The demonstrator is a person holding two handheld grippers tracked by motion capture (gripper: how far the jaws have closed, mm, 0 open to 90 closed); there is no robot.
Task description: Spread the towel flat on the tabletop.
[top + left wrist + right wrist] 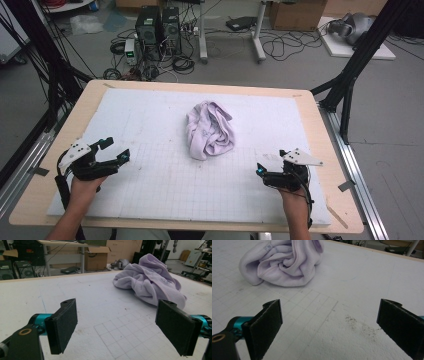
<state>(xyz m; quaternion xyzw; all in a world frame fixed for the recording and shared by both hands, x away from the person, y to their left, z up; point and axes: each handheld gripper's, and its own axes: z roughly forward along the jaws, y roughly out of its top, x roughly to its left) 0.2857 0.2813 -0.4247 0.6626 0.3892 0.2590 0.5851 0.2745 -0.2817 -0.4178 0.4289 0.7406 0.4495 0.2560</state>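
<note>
A crumpled lilac garment point(210, 129) lies in a heap at the middle of the white gridded mat point(165, 185). My left gripper point(116, 148) rests low near the mat's left edge, well apart from the cloth, and its jaws stand wide open. In the left gripper view the garment point(152, 282) sits ahead and to the right of the left gripper point(118, 322), whose pads hold nothing. My right gripper point(270, 162) hovers near the front right of the mat, also open. In the right gripper view the cloth point(284, 262) lies ahead to the left of the empty right gripper point(329, 320).
The mat covers a wooden table point(330, 150) with a bare rim all round. Black frame posts point(350, 75) stand at both sides. Computer towers point(157, 30) and tangled cables lie on the floor beyond the far edge. Dark specks point(359, 325) mark the mat.
</note>
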